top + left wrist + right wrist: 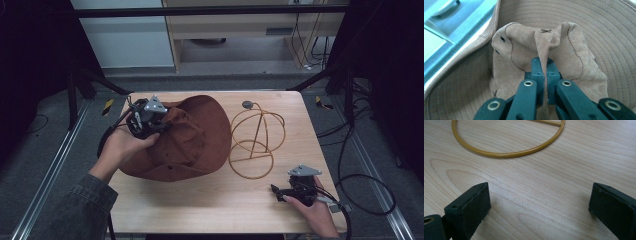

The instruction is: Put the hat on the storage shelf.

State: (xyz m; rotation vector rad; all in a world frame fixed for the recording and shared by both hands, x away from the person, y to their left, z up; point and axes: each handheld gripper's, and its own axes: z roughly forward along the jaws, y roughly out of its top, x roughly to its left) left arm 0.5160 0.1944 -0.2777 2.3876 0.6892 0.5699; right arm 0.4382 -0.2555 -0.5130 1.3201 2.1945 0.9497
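The fingers (pixel 537 72) of the left gripper (pixel 145 119) are pressed together on a fold of cloth at the top of the brown hat (pixel 185 137). The fold is seen pinched right between them in the left gripper view, with the wide brim spread out behind it. The fingers (pixel 471 207) of the right gripper (pixel 295 190) are spread wide apart, and nothing is held between them. They are kept low over bare wood near the front right corner of the worktop (pixel 210 200).

The hat is found on the left half of the worktop, with its left side close to the left edge. Just to its right, the gold wire stand (pixel 255 142) is set upright, with its round base ring flat on the wood and a small grey knob on top. The stand is touched by neither gripper.

The hat is likely meant to be lifted and carried to the right, then set down over the knob. The left gripper is much nearer to the hat. Open room is left above the stand. The back edge is near the stand, so a push could tip it.
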